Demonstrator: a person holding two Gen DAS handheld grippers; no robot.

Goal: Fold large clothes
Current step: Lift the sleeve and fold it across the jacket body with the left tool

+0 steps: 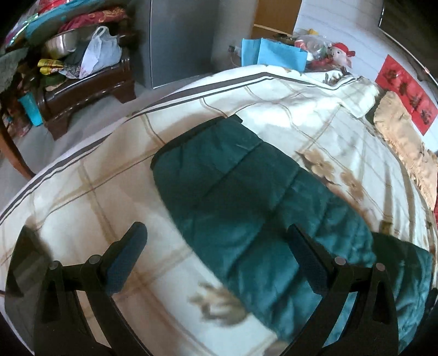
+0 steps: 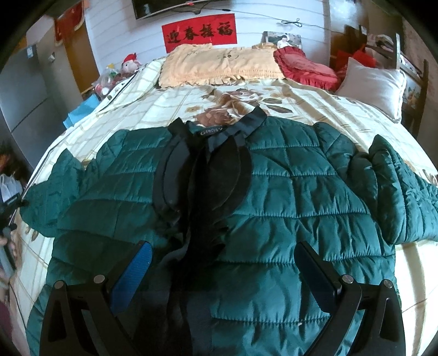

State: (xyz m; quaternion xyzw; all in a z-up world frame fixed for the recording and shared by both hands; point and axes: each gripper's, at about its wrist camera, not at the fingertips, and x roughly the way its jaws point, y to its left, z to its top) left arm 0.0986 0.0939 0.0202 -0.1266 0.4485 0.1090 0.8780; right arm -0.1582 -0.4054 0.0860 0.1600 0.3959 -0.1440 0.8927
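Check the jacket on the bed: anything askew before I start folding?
The green quilted jacket lies face up, front open. One sleeve is bunched and doubled near the shoulder; the other sleeve lies straight.

I am viewing a bed (image 2: 314, 104) against a white panelled wall (image 2: 314, 16); a red banner (image 2: 199, 32) is hanging there, and a grey cabinet (image 1: 180, 38) is standing far left.

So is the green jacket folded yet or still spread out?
Spread out: the green jacket lies flat on the bed, front open, both sleeves out sideways.
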